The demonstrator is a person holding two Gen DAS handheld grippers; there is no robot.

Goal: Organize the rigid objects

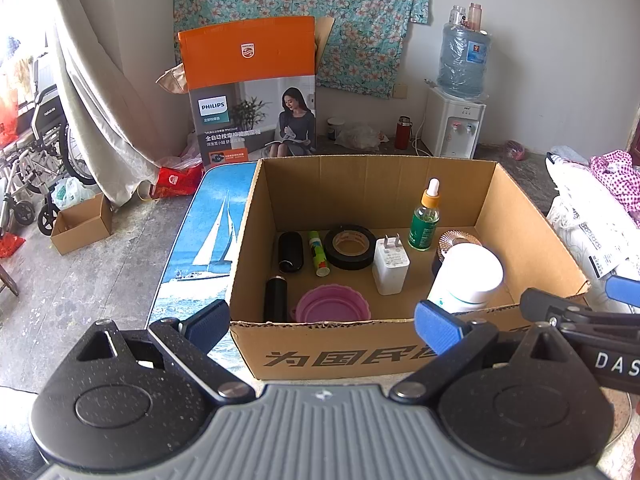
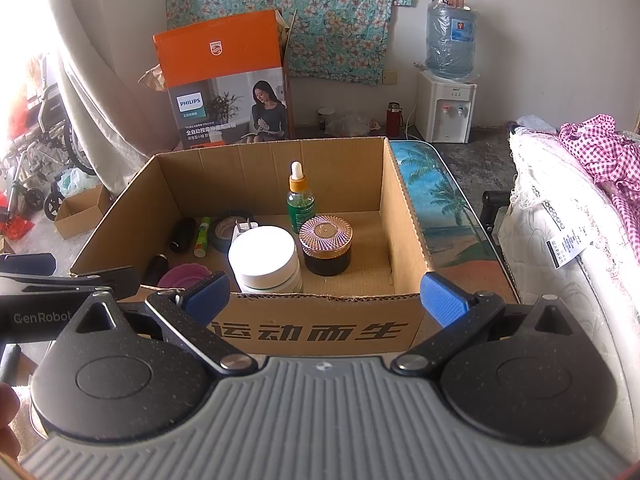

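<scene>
Hovering before the near wall of the open brown cardboard box, the left gripper and right gripper stood spread and empty. The white round-lidded plastic jar sat inside at the near wall; a level, centred approach over the rim seemed best.

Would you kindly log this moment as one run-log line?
phase: idle at box | left hand-held gripper: open, empty | right hand-held gripper: open, empty | in box: jar, dropper bottle, tape

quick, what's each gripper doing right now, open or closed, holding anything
Left gripper: open, empty, in front of the cardboard box.
Right gripper: open, empty, in front of the box too.
</scene>
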